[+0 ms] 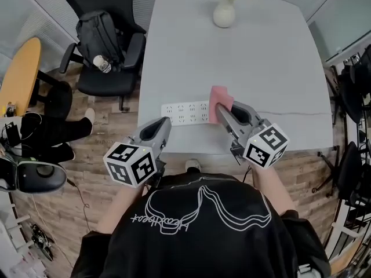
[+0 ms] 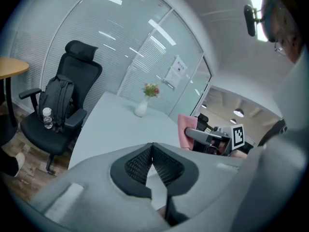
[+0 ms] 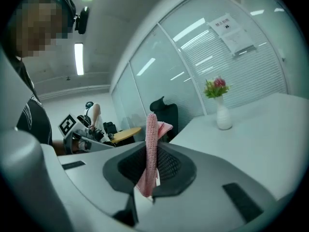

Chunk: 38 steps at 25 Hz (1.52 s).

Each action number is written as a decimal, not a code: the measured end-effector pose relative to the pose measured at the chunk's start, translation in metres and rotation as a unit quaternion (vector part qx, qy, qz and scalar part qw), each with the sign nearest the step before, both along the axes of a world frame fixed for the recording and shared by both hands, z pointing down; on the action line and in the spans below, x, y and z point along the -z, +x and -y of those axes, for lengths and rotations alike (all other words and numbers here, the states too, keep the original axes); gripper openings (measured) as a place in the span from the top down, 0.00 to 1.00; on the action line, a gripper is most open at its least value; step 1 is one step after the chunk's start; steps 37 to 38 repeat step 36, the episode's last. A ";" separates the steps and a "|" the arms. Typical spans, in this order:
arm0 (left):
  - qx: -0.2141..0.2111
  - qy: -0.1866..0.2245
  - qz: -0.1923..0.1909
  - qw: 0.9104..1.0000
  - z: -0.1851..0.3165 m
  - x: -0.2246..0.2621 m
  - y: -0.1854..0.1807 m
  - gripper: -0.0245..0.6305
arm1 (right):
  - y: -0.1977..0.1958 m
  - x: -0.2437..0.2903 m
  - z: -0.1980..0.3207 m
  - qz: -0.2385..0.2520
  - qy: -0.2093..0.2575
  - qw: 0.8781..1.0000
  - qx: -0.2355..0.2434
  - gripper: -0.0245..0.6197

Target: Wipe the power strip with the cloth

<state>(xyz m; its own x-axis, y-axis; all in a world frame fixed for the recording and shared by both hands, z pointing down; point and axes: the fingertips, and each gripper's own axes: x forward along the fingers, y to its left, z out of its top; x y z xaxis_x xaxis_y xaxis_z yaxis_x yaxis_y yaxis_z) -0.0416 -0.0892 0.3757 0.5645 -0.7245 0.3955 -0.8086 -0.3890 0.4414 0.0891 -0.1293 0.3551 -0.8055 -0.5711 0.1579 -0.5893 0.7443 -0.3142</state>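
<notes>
Tongs nearest: the left tongs (image 2: 152, 149) are closed, pads meeting with nothing between them, held above the near edge of the tabletop (image 1: 261, 68), just short of the white power strip (image 1: 184, 113). The right tongs (image 3: 151, 148) are clamped on a folded pink cloth (image 1: 220, 99), which stands up past the pads and overlaps the strip's right end; contact cannot be told. Far across stands a white vase (image 1: 224, 13) of flowers.

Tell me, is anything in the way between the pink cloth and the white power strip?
No, nothing visible. The right gripper holds the cloth right over the right end of the power strip. The vase stands far off on the table.
</notes>
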 end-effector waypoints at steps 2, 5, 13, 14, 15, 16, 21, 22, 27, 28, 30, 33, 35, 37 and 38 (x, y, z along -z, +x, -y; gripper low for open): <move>-0.015 0.028 -0.008 0.999 -0.005 0.022 0.002 0.94 | -0.007 0.025 -0.012 0.011 0.025 1.000 0.007 0.90; -0.039 0.067 -0.016 0.997 -0.019 0.056 -0.001 0.94 | -0.015 0.051 -0.036 0.023 0.037 0.999 0.007 0.90; -0.074 0.124 -0.023 0.989 -0.054 0.118 -0.007 0.94 | -0.038 0.095 -0.086 0.023 0.058 0.998 0.015 0.91; -0.077 0.126 -0.022 0.989 -0.061 0.120 -0.007 0.94 | -0.041 0.096 -0.092 0.022 0.059 0.998 0.015 0.91; -0.081 0.128 -0.022 0.988 -0.067 0.122 -0.008 0.94 | -0.043 0.097 -0.098 0.022 0.058 0.998 0.014 0.91; -0.084 0.129 -0.024 0.988 -0.074 0.123 -0.008 0.94 | -0.045 0.098 -0.104 0.022 0.058 0.998 0.014 0.91; -0.090 0.139 -0.029 0.986 -0.099 0.130 -0.016 0.94 | -0.054 0.101 -0.130 0.018 0.059 0.998 0.009 0.91; -0.090 0.140 -0.028 0.986 -0.102 0.129 -0.019 0.94 | -0.056 0.100 -0.134 0.017 0.057 0.998 0.007 0.91; -0.099 0.148 -0.015 0.984 -0.118 0.128 -0.024 0.94 | -0.055 0.098 -0.147 0.001 0.053 0.998 -0.023 0.91; -0.102 0.148 -0.018 0.984 -0.121 0.129 -0.024 0.94 | -0.056 0.099 -0.149 0.000 0.053 0.998 -0.028 0.91; -0.107 0.149 -0.022 0.983 -0.126 0.131 -0.025 0.94 | -0.057 0.100 -0.153 0.001 0.055 0.998 -0.033 0.91; -0.108 0.155 -0.024 0.982 -0.134 0.137 -0.031 0.94 | -0.061 0.105 -0.163 -0.001 0.058 0.998 -0.035 0.91; -0.104 0.156 -0.023 0.982 -0.139 0.141 -0.037 0.94 | -0.065 0.109 -0.170 -0.002 0.060 0.997 -0.037 0.91; -0.102 0.157 -0.022 0.982 -0.141 0.143 -0.041 0.94 | -0.066 0.111 -0.173 -0.002 0.061 0.997 -0.038 0.91; -0.102 0.157 -0.022 0.982 -0.141 0.143 -0.041 0.94 | -0.066 0.111 -0.173 -0.002 0.061 0.997 -0.038 0.91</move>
